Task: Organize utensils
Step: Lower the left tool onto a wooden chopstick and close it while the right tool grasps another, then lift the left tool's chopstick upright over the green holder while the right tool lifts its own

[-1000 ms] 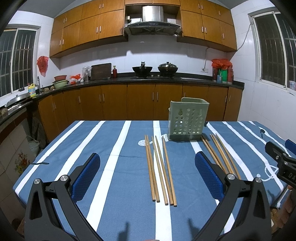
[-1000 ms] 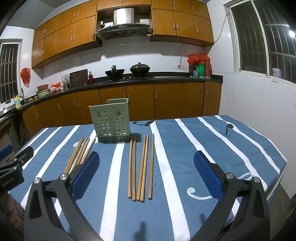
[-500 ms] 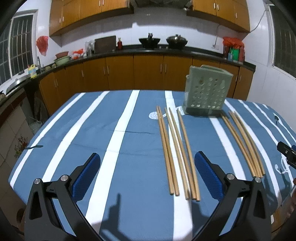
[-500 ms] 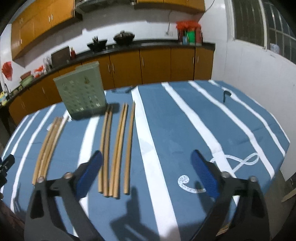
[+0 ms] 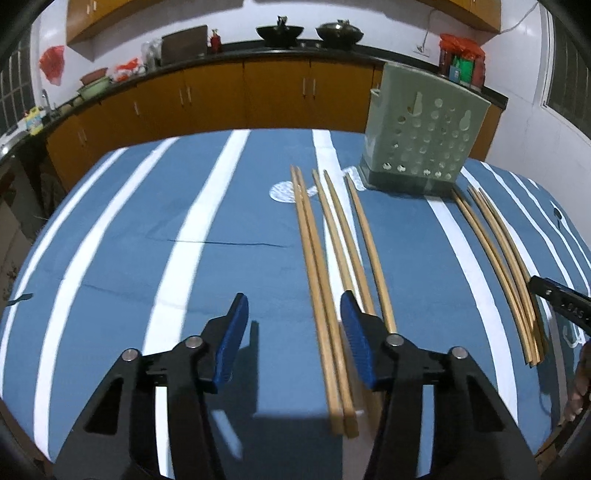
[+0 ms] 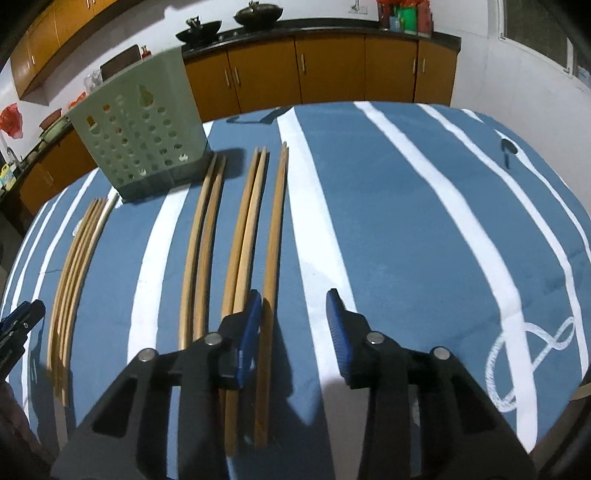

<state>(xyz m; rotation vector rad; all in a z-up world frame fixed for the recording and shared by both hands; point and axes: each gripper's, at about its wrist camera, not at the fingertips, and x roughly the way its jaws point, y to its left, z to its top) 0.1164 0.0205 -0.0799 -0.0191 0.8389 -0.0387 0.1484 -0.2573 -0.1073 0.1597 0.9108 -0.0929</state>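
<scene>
Two groups of wooden chopsticks lie lengthwise on a blue, white-striped tablecloth. A pale green perforated utensil holder (image 5: 421,147) (image 6: 140,147) stands at the far end between them. My left gripper (image 5: 293,314) is open low over the cloth, with the leftmost pair of its chopstick group (image 5: 317,280) running between its blue pads. My right gripper (image 6: 295,312) is open low over the cloth, with the rightmost chopstick of its group (image 6: 275,229) just inside its left pad. The other chopstick group shows at the right of the left wrist view (image 5: 502,266) and the left of the right wrist view (image 6: 74,266).
The table's near edge lies just below both grippers. Brown kitchen cabinets and a dark counter with pots (image 5: 280,31) run behind the table. The other gripper's tip shows at the right edge of the left wrist view (image 5: 557,299) and the left edge of the right wrist view (image 6: 18,321).
Both grippers have come down and forward towards the chopsticks and tilted down. Their jaws have narrowed from wide open to partly open.
</scene>
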